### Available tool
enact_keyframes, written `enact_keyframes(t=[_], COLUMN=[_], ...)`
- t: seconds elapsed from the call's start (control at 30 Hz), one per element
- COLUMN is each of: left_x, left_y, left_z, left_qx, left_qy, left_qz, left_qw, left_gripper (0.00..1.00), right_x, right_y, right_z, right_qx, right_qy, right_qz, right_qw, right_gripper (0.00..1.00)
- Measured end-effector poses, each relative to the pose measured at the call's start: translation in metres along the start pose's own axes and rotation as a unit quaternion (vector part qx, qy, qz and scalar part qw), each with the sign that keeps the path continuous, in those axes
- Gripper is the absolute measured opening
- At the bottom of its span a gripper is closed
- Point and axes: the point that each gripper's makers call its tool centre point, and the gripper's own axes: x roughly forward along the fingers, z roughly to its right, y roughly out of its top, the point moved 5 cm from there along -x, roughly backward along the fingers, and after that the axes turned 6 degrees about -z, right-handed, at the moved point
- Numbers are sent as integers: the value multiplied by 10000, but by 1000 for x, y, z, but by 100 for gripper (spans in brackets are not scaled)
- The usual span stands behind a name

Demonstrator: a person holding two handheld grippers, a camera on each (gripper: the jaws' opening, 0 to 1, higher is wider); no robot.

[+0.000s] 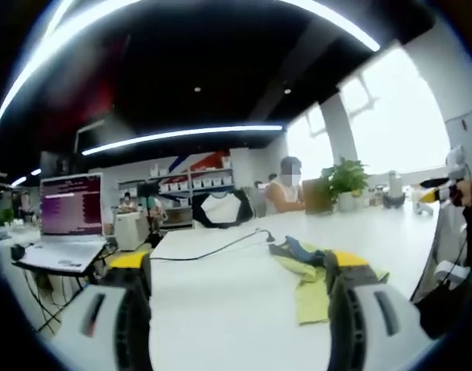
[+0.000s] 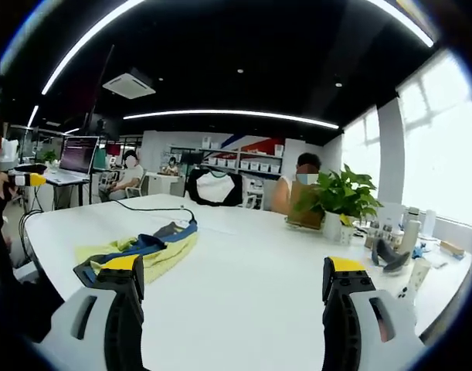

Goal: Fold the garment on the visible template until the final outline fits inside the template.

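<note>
The yellow-green garment (image 2: 147, 251) with blue trim is seen crumpled on the white surface (image 2: 251, 270), beside a black cable (image 1: 212, 249). The left gripper (image 1: 239, 297) and right gripper (image 2: 232, 297) are held above the near edge, fingers (image 2: 120, 282) spread wide, nothing grasped.

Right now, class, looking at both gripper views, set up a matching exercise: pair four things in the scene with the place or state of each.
Things:
1. garment
2. potted plant
3. laptop
4. black cable

Places or states:
A. open, screen lit, on a side stand
B. crumpled on the white table
C. trailing across the tabletop
D. upright near the table's far edge

Pairs: 1-B, 2-D, 3-A, 4-C
</note>
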Motion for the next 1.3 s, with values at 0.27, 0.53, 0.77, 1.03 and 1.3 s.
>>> enact_keyframes(t=[0.27, 0.53, 0.77, 1.03, 1.3], left_x=[-11, -12, -14, -11, -4], left_y=[-3, -3, -2, 0, -7], left_z=[-8, -9, -9, -2, 8], left_qx=[-118, -18, -68, -207, -111], left_qy=[143, 94, 75, -123, -242], left_qz=[-32, -34, 22, 110, -37], left_qw=[9998, 9999, 9999, 9996, 9996], left_gripper=[100, 100, 100, 99, 100], right_x=[11, 19, 31, 42, 51], right_y=[13, 27, 33, 35, 30], right_z=[-24, -47, -80, -115, -143], right_qx=[-115, -291, -370, -505, -596], right_qy=[350, 578, 1030, 1516, 1863], right_qz=[2, 57, 102, 93, -43], right_qw=[9993, 9979, 9939, 9871, 9807], right_gripper=[100, 100, 100, 99, 99])
